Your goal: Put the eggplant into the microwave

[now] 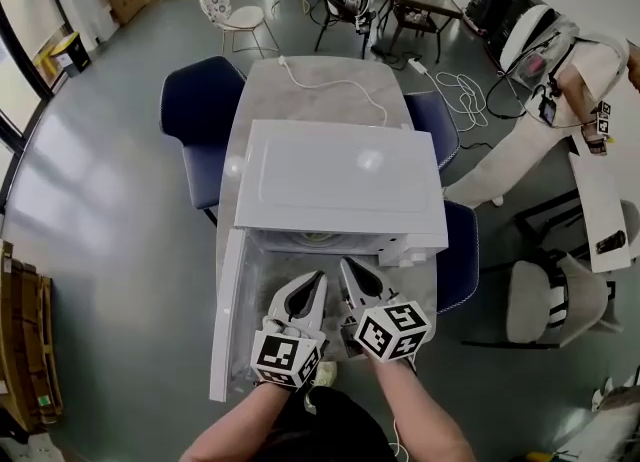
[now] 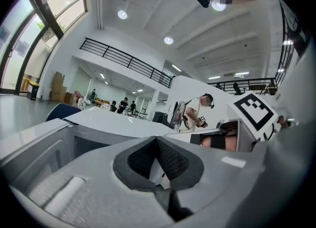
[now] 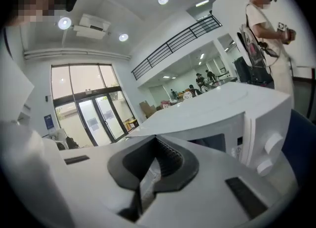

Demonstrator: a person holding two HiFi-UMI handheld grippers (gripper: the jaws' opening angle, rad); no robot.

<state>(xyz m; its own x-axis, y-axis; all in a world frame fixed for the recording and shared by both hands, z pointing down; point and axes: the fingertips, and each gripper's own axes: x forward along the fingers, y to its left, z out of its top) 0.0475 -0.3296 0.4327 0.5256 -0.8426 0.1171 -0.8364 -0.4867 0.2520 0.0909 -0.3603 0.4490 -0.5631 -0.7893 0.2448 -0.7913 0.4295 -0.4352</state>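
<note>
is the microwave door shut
No, the microwave has its door swung wide open to the left in the head view.

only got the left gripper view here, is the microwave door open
Observer: Yes. In the head view the microwave has its door swung wide open to the left.
Operator: any eggplant around
Observer: None shows in any view. In the head view the opening shows only what looks like the edge of a turntable; the rest is hidden under the top.
Operator: what's the right gripper doing
Observer: The right gripper has its jaws together with nothing between them. In the head view it sits beside the left gripper, in front of the opening.
</note>
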